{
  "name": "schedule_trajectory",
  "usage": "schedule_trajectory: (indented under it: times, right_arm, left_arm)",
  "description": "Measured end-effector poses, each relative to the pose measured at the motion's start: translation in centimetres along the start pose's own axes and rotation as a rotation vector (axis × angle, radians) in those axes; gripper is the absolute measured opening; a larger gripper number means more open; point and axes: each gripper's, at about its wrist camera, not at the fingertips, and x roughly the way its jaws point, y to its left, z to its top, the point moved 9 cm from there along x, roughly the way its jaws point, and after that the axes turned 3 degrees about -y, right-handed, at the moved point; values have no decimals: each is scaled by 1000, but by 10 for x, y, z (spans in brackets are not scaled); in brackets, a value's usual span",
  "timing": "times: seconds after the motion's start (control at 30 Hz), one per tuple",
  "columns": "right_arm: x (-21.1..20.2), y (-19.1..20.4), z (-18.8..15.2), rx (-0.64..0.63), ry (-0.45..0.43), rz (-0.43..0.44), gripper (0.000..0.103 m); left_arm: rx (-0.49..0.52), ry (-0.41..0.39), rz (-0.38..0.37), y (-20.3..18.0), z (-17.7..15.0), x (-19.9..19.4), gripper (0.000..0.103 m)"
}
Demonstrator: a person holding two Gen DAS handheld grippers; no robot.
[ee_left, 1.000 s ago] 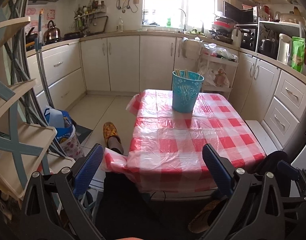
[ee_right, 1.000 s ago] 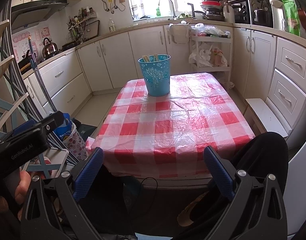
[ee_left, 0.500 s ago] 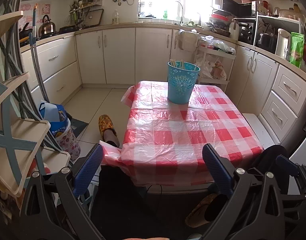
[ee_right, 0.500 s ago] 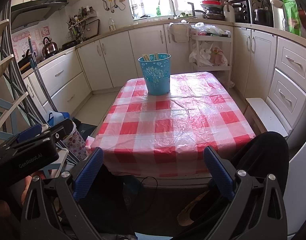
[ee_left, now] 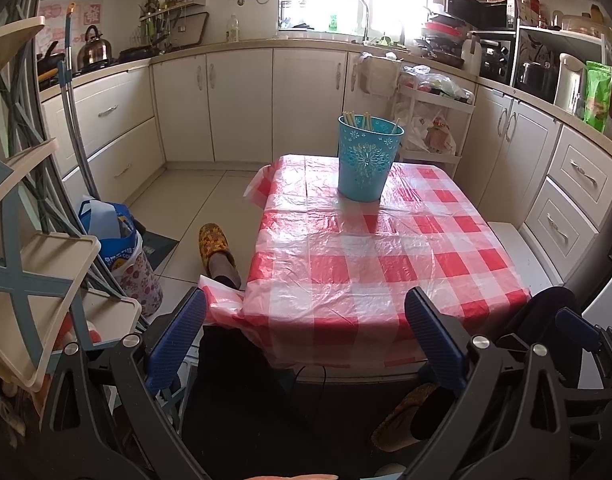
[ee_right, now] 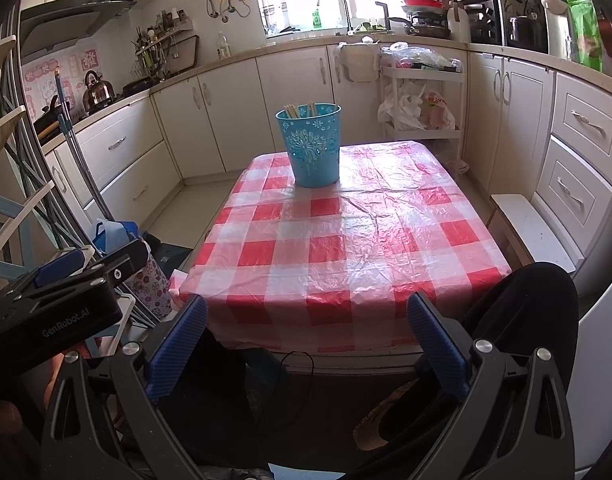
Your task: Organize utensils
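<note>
The red-checked tablecloth (ee_left: 369, 264) is bare from its near edge up to the blue bucket (ee_left: 367, 160), which stands upright near the far edge with chopsticks (ee_left: 355, 119) held inside; open passage is left on both its sides. Left flank is crowded by a shelf rack (ee_left: 38, 280) and a bag (ee_left: 118, 236) on the floor. Right flank is bounded by a white stool (ee_right: 533, 228) and the drawer fronts (ee_right: 581, 160).

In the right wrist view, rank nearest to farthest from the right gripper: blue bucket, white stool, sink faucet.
From the right gripper:
1. White stool, on the floor, right of the table.
2. Blue bucket, at the table's far end.
3. Sink faucet, under the window.
</note>
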Motion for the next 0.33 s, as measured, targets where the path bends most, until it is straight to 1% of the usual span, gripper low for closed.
schedule_trajectory:
  times: [0.33]
  right_arm:
    - [2,-2,-1,-1,6,-1,96]
  left_arm:
    - [2,5,1,-1,-1,1,95]
